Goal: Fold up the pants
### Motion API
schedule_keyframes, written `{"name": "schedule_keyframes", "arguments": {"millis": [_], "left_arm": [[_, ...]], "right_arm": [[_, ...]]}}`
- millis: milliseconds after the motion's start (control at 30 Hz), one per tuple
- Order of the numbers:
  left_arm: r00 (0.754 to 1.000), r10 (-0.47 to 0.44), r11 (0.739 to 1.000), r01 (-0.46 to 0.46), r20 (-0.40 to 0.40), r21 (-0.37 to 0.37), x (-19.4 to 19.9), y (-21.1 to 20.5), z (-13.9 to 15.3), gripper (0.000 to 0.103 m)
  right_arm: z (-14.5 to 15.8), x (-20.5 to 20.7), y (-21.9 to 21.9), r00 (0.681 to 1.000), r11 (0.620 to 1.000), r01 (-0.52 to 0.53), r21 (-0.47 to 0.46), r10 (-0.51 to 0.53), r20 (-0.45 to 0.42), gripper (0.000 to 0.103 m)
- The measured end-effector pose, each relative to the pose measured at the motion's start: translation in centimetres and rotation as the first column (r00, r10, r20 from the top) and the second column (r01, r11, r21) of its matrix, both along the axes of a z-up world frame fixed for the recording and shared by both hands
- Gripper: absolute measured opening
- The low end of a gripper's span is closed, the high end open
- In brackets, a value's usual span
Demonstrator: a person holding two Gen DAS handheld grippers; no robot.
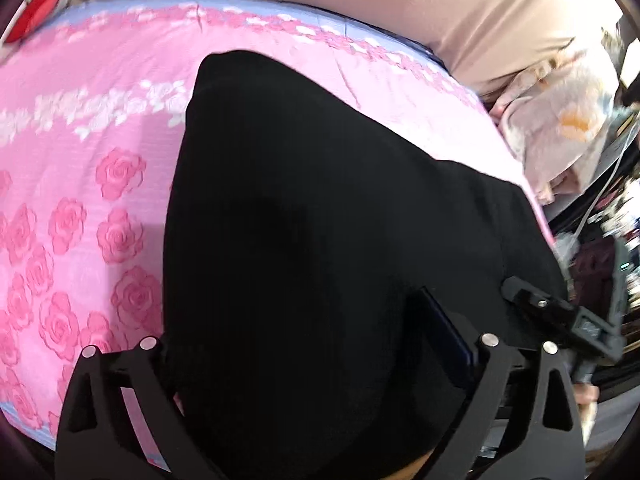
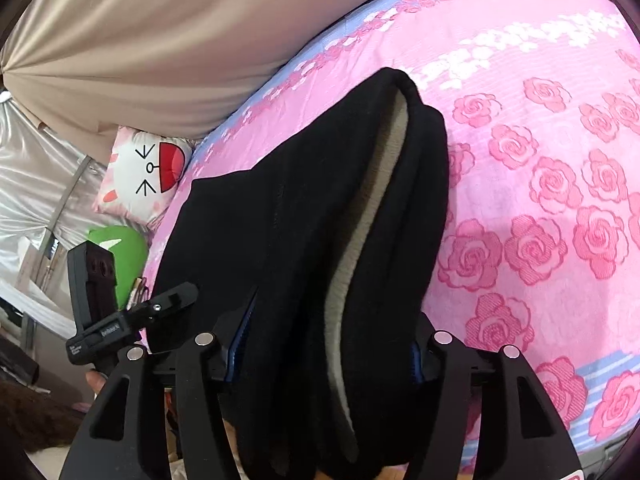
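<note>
Lying doubled on the pink rose bedsheet (image 2: 560,184), the black pants (image 2: 304,216) run lengthwise away from both cameras, their far end toward the beige curtain (image 2: 160,40). The left gripper (image 1: 320,360) and right gripper (image 2: 320,344) each clench the near edge. Seemingly mid-fold; next, carry that edge forward evenly with both.

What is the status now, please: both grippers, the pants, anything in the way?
Left gripper and right gripper: both shut on black pants. Pants doubled, grey lining showing, draped on pink rose bedsheet. Nothing in the way on the sheet.
</note>
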State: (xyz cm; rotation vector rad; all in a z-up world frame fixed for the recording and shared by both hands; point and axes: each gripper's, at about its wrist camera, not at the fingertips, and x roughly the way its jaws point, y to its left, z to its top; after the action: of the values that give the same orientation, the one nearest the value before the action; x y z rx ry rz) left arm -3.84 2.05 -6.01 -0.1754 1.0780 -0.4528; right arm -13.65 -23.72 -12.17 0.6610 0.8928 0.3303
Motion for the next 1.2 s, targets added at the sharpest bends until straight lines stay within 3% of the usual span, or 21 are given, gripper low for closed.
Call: {"name": "schedule_keyframes", "arguments": {"millis": [33, 100, 267, 433, 633, 767, 867, 933, 1000, 1033, 1100, 1200], "left_arm": [[1.0, 0.004, 1.0, -0.004, -0.002, 0.0, 0.0, -0.1, 0.2, 0.079], [1.0, 0.018, 1.0, -0.018, -0.002, -0.007, -0.1, 0.4, 1.0, 0.054], [0.992, -0.023, 0.998, 0.014, 0.125, 0.069, -2.0, 0.1, 4.6, 0.04], [0.988, -0.031, 0.996, 0.018, 0.153, 0.089, -2.8, 0.1, 6.6, 0.039], [0.997, -0.006, 0.994, -0.002, 0.074, 0.106, -1.7, 0.5, 3.8, 0.042], [1.0, 0.019, 0.999, -0.02, 0.005, 0.05, -0.8, 1.2, 1.8, 0.062], [0.997, 0.041, 0.998, -0.044, -0.065, -0.045, -0.1, 2.3, 0.1, 0.072], [0.997, 0.048, 0.992, -0.055, -0.062, -0.11, 0.0, 3.1, -0.2, 0.071], [0.996, 0.052, 0.988, -0.062, -0.079, -0.141, 0.1, 3.3, -0.1, 0.054], [0.996, 0.05, 0.987, -0.061, -0.074, -0.15, -0.1, 3.3, 0.2, 0.05], [0.999, 0.044, 0.991, -0.046, -0.026, -0.124, -0.7, 3.1, 1.6, 0.041], [0.998, 0.022, 0.995, -0.015, 0.065, -0.103, -1.8, 2.4, 4.8, 0.037]], "right_arm": [[0.1, 0.1, 0.1, 1.0, 1.0, 0.007, -0.01, -0.007, -0.001, 0.051], [0.6, 0.0, 0.4, 1.0, 1.0, 0.01, -0.019, -0.01, 0.01, 0.044], [3.9, -0.3, 1.9, 0.997, 0.995, 0.003, -0.104, 0.005, 0.078, 0.041], [5.5, -0.2, 2.4, 0.994, 0.992, -0.007, -0.129, 0.02, 0.104, 0.041], [2.1, 0.3, 1.7, 1.0, 0.995, -0.008, -0.104, 0.01, 0.021, 0.043], [0.4, 0.1, 0.7, 1.0, 1.0, -0.001, -0.031, 0.001, -0.012, 0.052], [-0.5, 0.1, 0.2, 1.0, 0.999, -0.005, 0.036, 0.006, -0.021, 0.057], [-0.6, 0.1, 0.1, 1.0, 0.999, -0.008, 0.046, 0.009, -0.015, 0.057], [-0.5, 0.0, 0.3, 1.0, 0.999, -0.001, 0.035, 0.001, -0.011, 0.051], [-0.3, 0.0, 0.6, 1.0, 1.0, 0.004, 0.013, -0.004, -0.006, 0.047], [1.1, -0.3, 1.2, 1.0, 1.0, 0.005, -0.02, -0.004, 0.025, 0.042], [3.7, -0.6, 2.0, 0.997, 0.997, 0.001, -0.072, 0.005, 0.081, 0.04]]}}
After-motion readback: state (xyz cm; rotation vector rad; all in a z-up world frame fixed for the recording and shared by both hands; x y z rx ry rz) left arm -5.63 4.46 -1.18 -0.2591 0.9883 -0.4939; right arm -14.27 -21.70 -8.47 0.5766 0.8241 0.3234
